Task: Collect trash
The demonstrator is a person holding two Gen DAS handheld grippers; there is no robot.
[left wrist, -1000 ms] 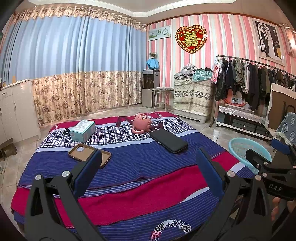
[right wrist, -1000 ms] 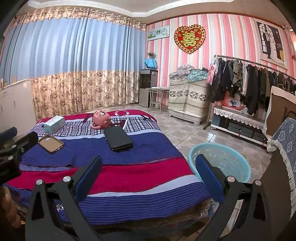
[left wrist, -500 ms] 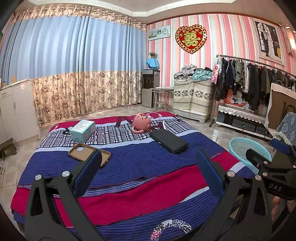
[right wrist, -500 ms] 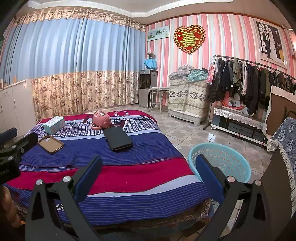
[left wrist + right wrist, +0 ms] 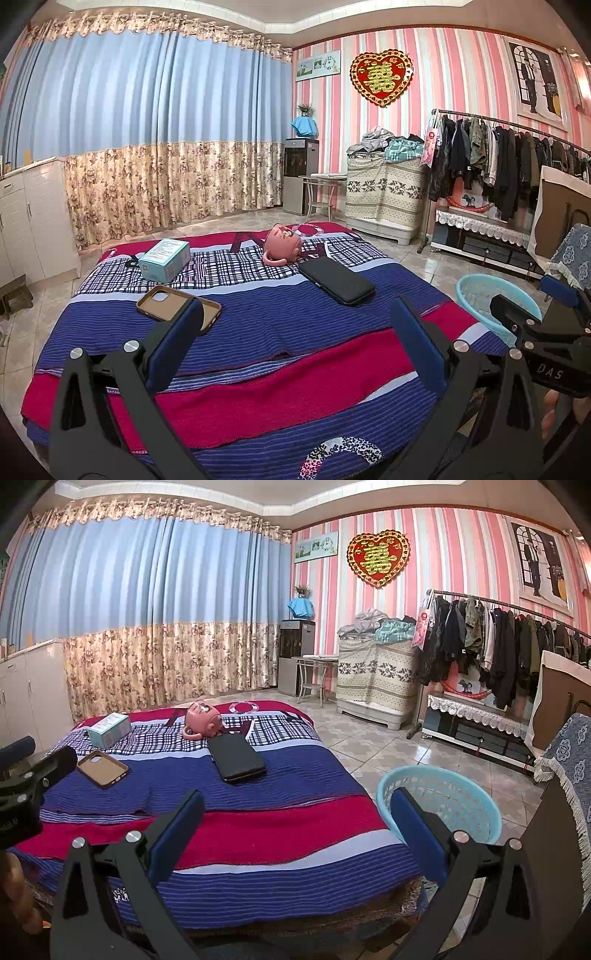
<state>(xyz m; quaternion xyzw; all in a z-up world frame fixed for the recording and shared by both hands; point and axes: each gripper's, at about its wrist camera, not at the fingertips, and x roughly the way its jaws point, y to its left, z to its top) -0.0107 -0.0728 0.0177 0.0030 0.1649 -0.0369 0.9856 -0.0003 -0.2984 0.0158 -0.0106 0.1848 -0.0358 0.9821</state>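
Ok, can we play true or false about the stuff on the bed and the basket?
1. The pink cup lies tipped on its side on the bed. True.
2. The phone case sits inside the basket. False: it lies on the bed, open side up.
3. The left gripper holds the teal box. False: its fingers are spread and empty.
4. The basket stands on the floor beside the bed. True.
5. The right gripper is open. True.
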